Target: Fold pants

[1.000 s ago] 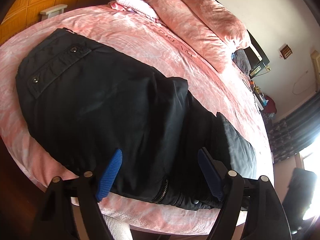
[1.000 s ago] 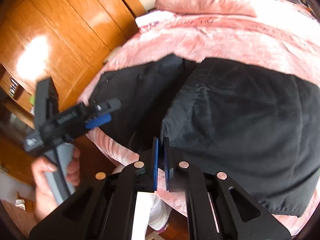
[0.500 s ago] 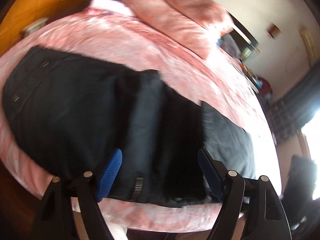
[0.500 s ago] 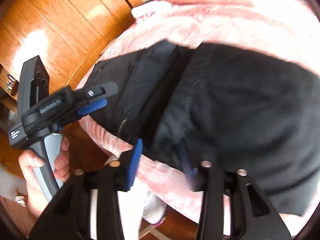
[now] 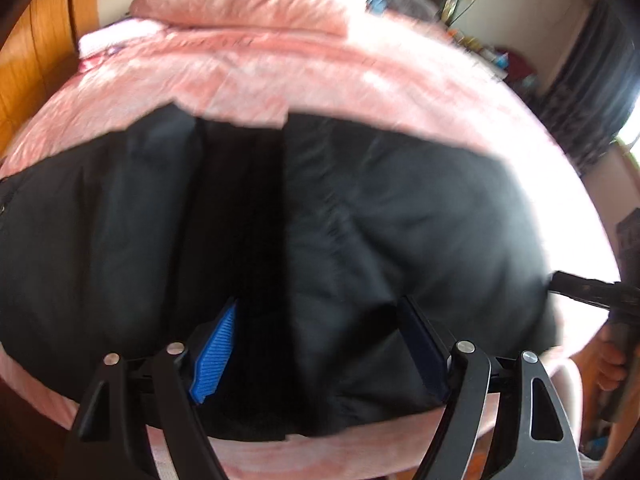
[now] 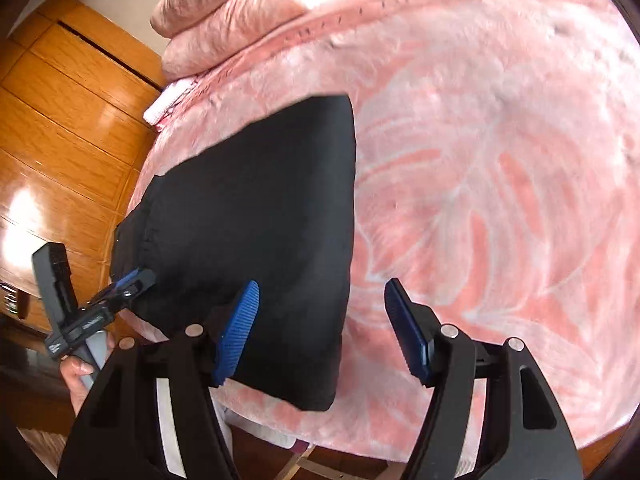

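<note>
The black pants (image 5: pixel 360 248) lie folded over themselves on the pink bed, near its front edge; they also show in the right wrist view (image 6: pixel 256 216). My left gripper (image 5: pixel 320 352) is open, its blue pads just above the pants' near edge, holding nothing. It also shows in the right wrist view (image 6: pixel 132 284) at the pants' left end. My right gripper (image 6: pixel 320 332) is open and empty, over the right end of the folded pants near the bed's front edge. Its black tip (image 5: pixel 580 292) shows at the right in the left wrist view.
The pink patterned bedspread (image 6: pixel 500 160) spreads wide to the right of the pants. Pink pillows (image 5: pixel 256 4) lie at the head of the bed. A wooden wardrobe (image 6: pixel 60 120) stands to the left. Cluttered furniture and a dark curtain (image 5: pixel 580 92) stand at the far right.
My right gripper has opened, let go of the pants' fabric and moved right to the folded end. My left gripper stayed open and swung right along the pants.
</note>
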`<state>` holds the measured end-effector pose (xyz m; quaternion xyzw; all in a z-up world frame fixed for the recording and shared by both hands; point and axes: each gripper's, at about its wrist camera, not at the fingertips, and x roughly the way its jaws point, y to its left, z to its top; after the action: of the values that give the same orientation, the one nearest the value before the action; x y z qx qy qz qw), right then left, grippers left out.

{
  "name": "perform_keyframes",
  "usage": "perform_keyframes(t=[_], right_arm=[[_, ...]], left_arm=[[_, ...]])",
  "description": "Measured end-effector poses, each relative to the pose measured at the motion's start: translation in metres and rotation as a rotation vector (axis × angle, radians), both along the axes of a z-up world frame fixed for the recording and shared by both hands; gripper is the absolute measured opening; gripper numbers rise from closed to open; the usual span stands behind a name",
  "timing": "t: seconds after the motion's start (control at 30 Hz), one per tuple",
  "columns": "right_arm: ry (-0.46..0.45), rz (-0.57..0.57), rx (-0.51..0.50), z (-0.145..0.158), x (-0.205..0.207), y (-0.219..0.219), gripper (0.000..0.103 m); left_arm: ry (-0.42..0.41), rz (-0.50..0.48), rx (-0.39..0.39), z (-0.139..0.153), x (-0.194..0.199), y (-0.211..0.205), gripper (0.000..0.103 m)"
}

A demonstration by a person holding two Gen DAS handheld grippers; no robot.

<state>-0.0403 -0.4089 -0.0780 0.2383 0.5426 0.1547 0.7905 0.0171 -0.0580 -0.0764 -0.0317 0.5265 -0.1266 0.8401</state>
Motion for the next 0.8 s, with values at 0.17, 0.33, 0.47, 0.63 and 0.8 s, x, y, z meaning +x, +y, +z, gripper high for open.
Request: perform_keyframes(t=[0.17,0.33,0.47,0.63,0.8], right_arm=[[0.054,0.038,0.263,-0.04,0.011,0.003,0.054],[-0.005,0.046,0.344,-0.021,0.005,0.001,0.018],[-0.064,0.088,0.199,0.014,-0.005,0.011,0.015],[0.061,0.059,0.091,-0.016,0.007,0.014,0.026],[0.015,0.017,-0.136,0.017,-0.003,0.017,0.046]], left_arm=[[0.019,0.016,-0.03,-0.007,0.002,0.005,0.084],[0.02,0.024,-0.023,-0.007,0.006,-0.001,0.089],[0.0,0.026,0.025,-0.012,0.005,-0.01,0.09],[-0.029,-0.007,0.034,-0.011,0.001,-0.012,0.091],[-0.064,0.018,-0.068,0.013,-0.013,0.018,0.091]])
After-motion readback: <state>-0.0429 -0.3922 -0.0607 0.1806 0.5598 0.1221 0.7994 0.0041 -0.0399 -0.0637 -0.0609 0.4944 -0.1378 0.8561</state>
